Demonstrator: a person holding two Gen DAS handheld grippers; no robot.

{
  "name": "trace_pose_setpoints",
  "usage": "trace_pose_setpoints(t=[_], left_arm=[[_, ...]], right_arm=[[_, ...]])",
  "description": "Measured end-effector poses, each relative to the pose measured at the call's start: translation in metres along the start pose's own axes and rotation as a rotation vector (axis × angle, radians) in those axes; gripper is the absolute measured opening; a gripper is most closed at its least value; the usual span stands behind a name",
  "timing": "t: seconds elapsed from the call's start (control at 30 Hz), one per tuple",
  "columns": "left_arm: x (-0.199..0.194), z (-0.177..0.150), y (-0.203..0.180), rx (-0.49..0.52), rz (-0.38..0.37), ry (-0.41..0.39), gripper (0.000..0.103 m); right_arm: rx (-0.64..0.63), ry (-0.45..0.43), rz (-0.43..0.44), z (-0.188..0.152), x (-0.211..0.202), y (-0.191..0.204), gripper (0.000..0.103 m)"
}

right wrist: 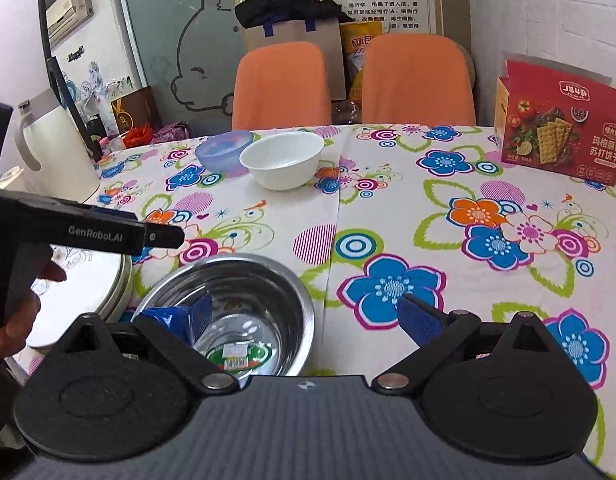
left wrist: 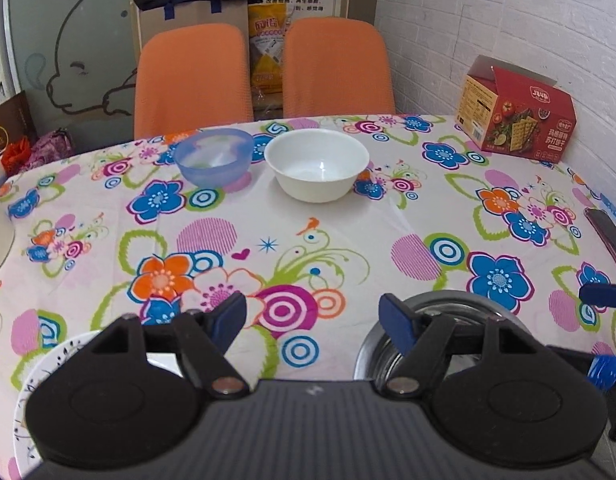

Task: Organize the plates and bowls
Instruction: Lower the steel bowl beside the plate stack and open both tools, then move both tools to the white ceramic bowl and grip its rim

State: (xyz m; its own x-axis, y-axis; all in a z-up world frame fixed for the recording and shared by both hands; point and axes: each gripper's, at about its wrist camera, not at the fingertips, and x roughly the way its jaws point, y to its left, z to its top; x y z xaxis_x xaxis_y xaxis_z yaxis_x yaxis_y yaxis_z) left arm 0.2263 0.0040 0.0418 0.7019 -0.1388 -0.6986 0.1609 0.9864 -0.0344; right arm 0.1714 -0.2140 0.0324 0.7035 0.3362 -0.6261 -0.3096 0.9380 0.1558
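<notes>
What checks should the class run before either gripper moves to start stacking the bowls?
1. Left gripper open, holding nothing: ok.
2. Right gripper open, holding nothing: ok; one of its fingers sits over the steel bowl.
3. Steel bowl free of food: ok, only a label on its bottom.
4. White bowl upright and free of contents: ok.
5. Blue plastic bowl apart from the white bowl: ok in the left view; the right view overlaps them.
6. Plate fully visible: not ok, the left gripper hides most of it.
</notes>
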Motion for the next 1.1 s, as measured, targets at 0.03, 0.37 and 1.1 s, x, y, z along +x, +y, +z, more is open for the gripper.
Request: trace_pose_setpoints(t=[0.03,0.37,1.1], left_arm=[[0.001,0.001,0.001,0.001,0.009,0.001,0.074],[0.020,0.017,0.017,-0.008,0.029,0.017,0.074],[0.135,0.100,0.067,-0.462,-0.057,0.178,0.074]], right_arm=[[0.009,0.005,0.003,0.005,0.005,-0.003,0.087],[0.082,0.045,0.030,0.059,0.060,-0.029,0.087],[-0.007,0.085,0.052,0.136,0.196,-0.039,0.087]])
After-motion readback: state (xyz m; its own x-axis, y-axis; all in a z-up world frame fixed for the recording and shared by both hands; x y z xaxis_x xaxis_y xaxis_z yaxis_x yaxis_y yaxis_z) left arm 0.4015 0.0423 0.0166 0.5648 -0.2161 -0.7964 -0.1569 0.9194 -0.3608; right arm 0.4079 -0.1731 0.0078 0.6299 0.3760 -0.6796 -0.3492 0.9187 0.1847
